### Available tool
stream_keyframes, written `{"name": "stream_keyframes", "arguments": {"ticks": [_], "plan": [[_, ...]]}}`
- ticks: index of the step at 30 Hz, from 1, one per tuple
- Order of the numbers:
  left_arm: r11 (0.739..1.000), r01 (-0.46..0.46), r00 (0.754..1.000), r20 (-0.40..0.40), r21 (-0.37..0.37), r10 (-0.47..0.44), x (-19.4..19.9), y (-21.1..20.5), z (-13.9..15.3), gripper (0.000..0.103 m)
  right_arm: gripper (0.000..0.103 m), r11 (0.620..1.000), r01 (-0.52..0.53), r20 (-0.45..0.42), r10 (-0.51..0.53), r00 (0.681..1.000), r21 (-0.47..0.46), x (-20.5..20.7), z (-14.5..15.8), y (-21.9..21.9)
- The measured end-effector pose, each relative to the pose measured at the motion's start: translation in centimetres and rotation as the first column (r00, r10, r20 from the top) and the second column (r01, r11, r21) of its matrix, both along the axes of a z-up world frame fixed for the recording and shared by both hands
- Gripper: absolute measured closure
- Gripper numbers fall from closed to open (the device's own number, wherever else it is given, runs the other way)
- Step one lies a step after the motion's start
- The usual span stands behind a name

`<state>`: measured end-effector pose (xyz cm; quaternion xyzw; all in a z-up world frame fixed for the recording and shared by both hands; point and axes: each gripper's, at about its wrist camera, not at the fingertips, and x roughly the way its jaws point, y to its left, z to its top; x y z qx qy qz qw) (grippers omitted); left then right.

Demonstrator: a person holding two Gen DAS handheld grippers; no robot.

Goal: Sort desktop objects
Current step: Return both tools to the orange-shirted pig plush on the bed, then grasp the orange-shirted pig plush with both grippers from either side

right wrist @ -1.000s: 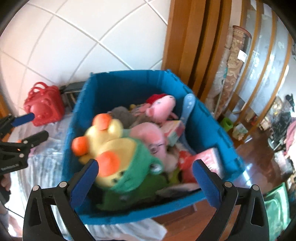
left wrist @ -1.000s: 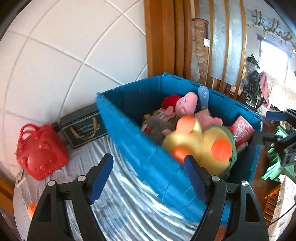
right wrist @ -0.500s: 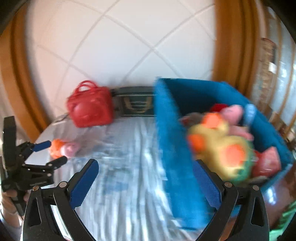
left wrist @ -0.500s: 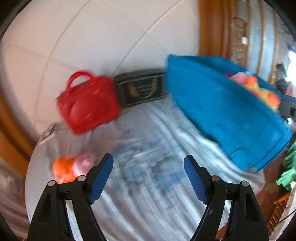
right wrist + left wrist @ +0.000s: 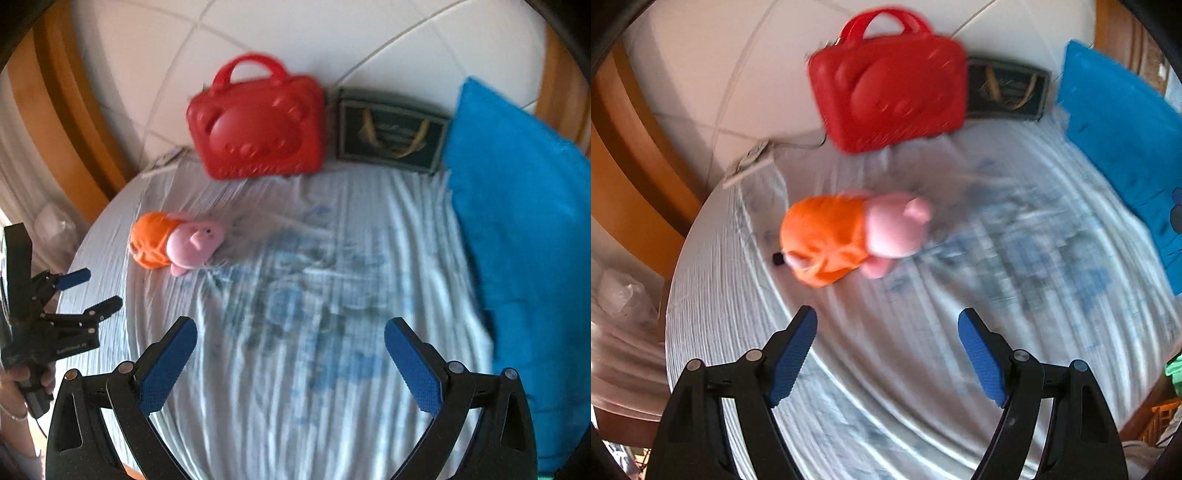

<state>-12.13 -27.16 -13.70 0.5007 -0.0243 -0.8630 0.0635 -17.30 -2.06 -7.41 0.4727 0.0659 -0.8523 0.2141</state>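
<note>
A pig plush toy (image 5: pixel 857 240) in an orange dress lay on its side near the left edge of the cloth-covered table (image 5: pixel 295 369), pink head toward the middle, well apart from the blue storage bin (image 5: pixel 524 236) along the right edge. Against the back edge stood a red plastic handbag (image 5: pixel 258 125) and, just beside it, a dark gift box (image 5: pixel 391 133).

The left gripper (image 5: pixel 886 354) was spread wide and empty, the toy ahead of its fingertips and not yet between them. The right gripper (image 5: pixel 291 365) was likewise wide and empty, over bare cloth.

The toy looked light, soft and squashy, unlikely to slip or break. The plump orange body seemed the best place to pinch; the head or a limb would probably flop.
</note>
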Motion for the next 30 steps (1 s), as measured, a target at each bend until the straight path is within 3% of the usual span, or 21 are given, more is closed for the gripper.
{"name": "stream_keyframes", "arguments": {"ticks": [4,9,19,23,30], "plan": [[1.000,0.006,0.999,0.036,-0.026,-0.005,-2.0,-4.0,-3.0,0.025,0.000,1.000,0.004,0.051,-0.004,0.999,-0.006,-2.6,-3.4,-4.3],[0.999,0.033,0.998,0.050,0.013,-0.033,-5.2,-7.5,-5.9,0.025,0.000,0.999,0.007,0.102,-0.002,0.995,-0.054,-6.0,-7.0,-9.6],[0.989,0.145,0.986,0.078,-0.009,-0.144,-10.0,-9.5,-8.9,0.025,0.000,0.992,-0.080,0.256,0.103,0.961,-0.096,-10.4,-14.4,-19.9],[0.984,0.175,0.981,0.093,-0.030,-0.171,-11.3,-9.6,-9.8,0.015,0.000,0.989,-0.117,0.279,0.139,0.950,-0.095,-11.4,-16.6,-22.2],[0.981,0.186,0.978,0.107,-0.047,-0.181,-13.1,-9.9,-11.0,0.012,0.000,0.987,-0.137,0.279,0.154,0.948,-0.079,-13.3,-17.6,-23.7]]}}
